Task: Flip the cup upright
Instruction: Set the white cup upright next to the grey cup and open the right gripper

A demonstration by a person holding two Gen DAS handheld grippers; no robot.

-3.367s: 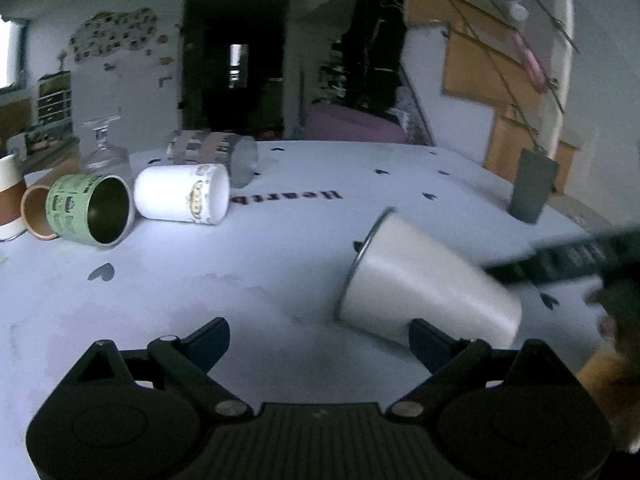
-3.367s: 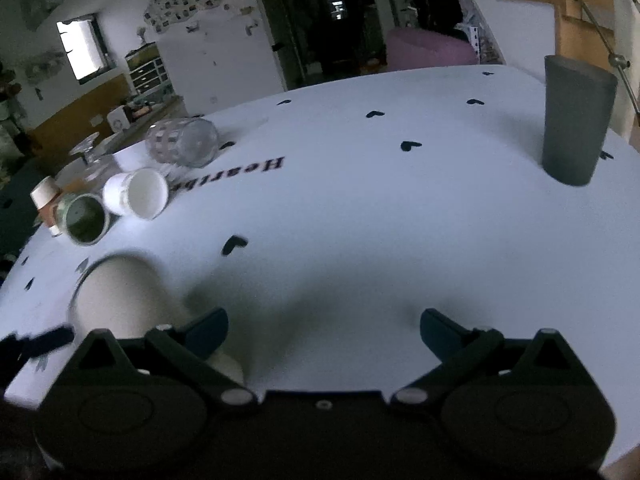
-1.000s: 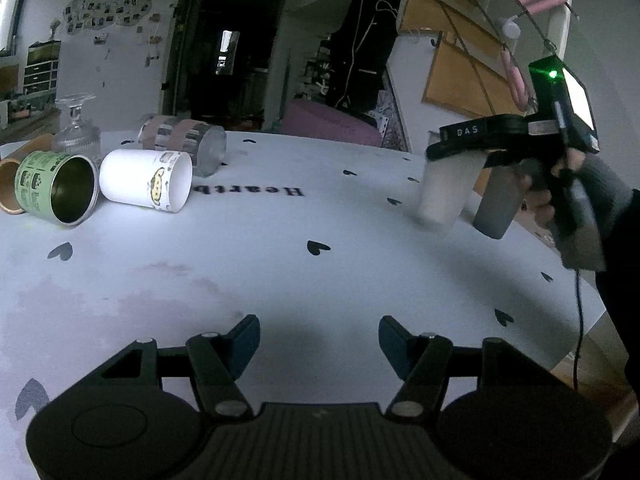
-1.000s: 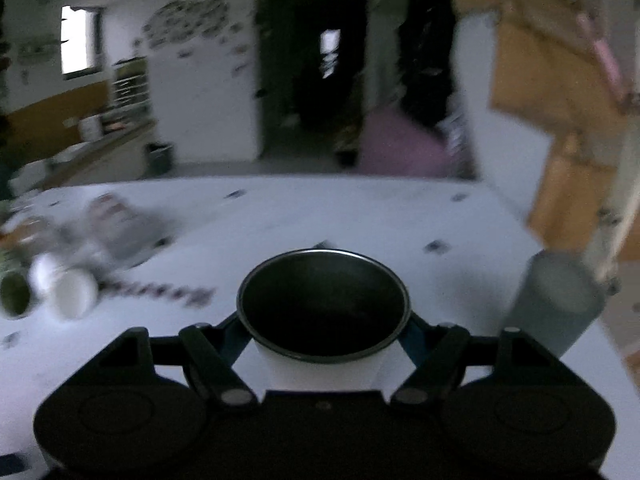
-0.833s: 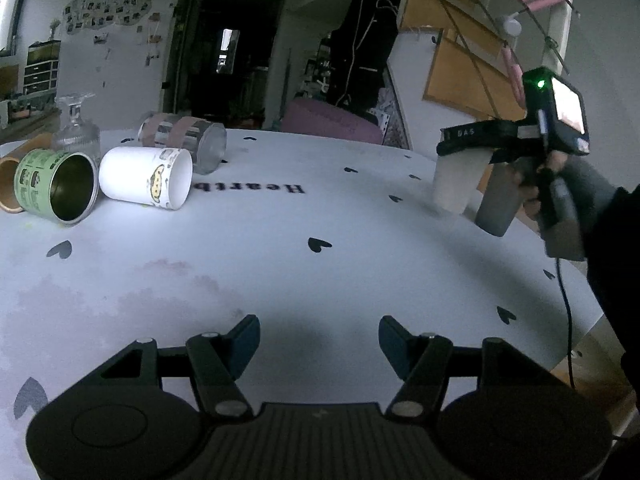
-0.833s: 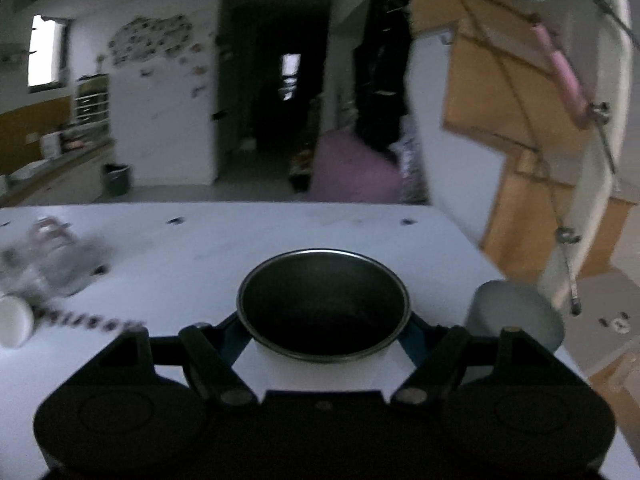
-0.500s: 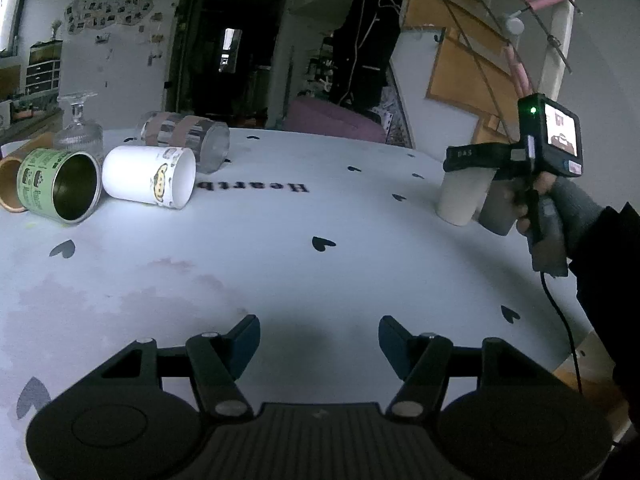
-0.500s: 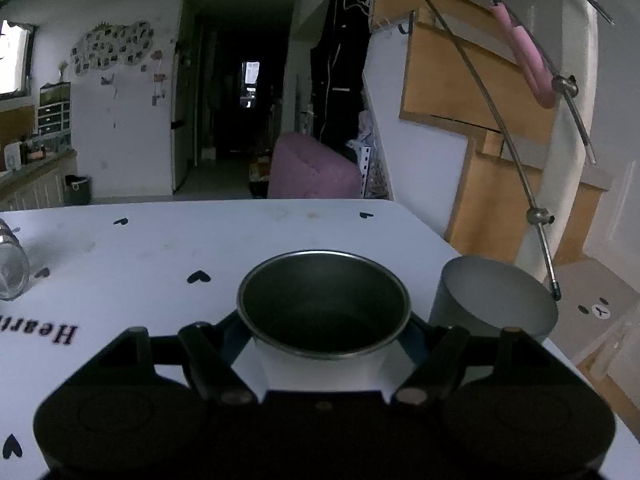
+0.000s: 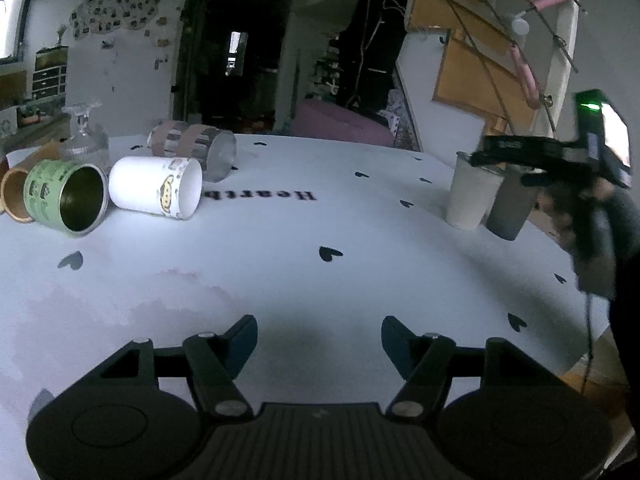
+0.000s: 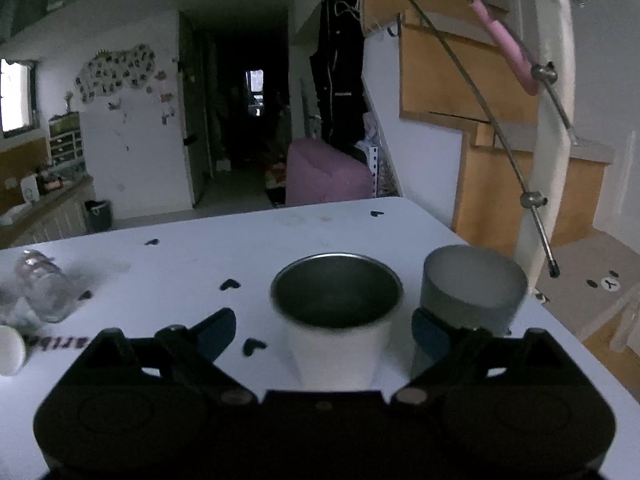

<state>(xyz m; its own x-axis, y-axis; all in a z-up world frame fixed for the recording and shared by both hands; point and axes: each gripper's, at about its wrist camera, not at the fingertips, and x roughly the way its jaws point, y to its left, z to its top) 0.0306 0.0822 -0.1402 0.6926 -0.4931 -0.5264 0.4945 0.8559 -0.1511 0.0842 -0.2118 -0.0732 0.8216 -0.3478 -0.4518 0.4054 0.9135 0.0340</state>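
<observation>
The white cup (image 10: 338, 320) stands upright on the table (image 10: 200, 264), just left of a gray cup (image 10: 472, 288), with the right gripper (image 10: 324, 326) spread wide around it. Only the left view shows the tipped mugs (image 9: 156, 190) far left. Left gripper (image 9: 318, 338) hangs open, empty.

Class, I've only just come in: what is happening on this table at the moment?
A person works with two handheld grippers. The right gripper is open around a white metal cup, which stands upright on the white table beside a grey tumbler. The left gripper hangs open and empty. A white mug and a green tin cup lie on their sides.
</observation>
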